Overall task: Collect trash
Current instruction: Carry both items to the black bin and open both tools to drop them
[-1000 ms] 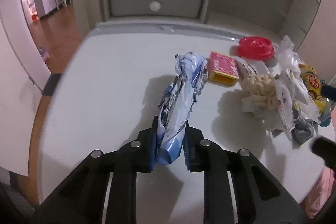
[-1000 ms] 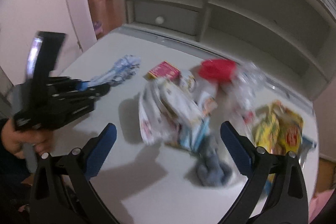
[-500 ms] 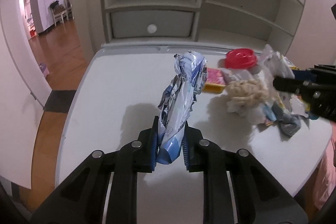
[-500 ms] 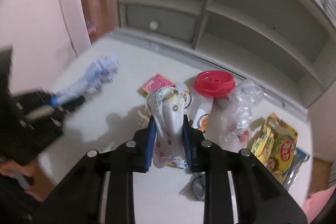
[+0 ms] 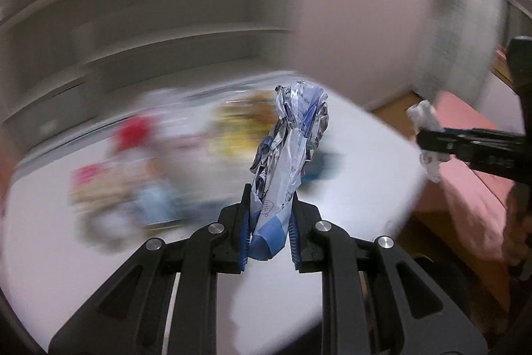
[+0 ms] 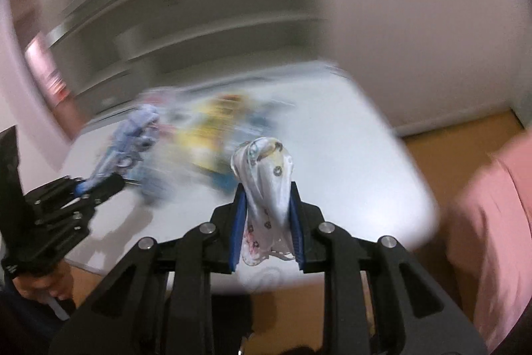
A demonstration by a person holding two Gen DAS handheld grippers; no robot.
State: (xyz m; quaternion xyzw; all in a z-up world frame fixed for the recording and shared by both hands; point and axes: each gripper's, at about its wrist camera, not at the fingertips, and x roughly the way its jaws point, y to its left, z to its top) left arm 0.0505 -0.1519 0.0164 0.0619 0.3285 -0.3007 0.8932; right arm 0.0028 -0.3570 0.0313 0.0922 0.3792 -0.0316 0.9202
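Observation:
My left gripper (image 5: 268,233) is shut on a crumpled blue and silver wrapper (image 5: 289,148) that stands up between the pads above the white table (image 5: 359,188). My right gripper (image 6: 267,233) is shut on a crumpled white printed wrapper (image 6: 266,178) near the table's right front corner. In the left wrist view the right gripper (image 5: 432,142) shows at the right edge, past the table corner, with the white wrapper (image 5: 424,117) in it. In the right wrist view the left gripper (image 6: 96,185) shows at the left with the blue wrapper (image 6: 133,132).
A blurred heap of trash lies on the table: a red lid (image 5: 133,128), yellow snack bags (image 5: 239,122), a pink packet (image 5: 86,175). Grey shelving (image 5: 166,32) stands behind. Right of the table are wooden floor (image 6: 462,132) and a pink fabric surface (image 5: 465,182). A hand (image 6: 36,283) holds the left gripper.
The right gripper shut on the white wrapper and lifted it from the heap. Both grippers swung fast to the right with their wrappers, toward the table's right edge; the view is now motion-blurred.

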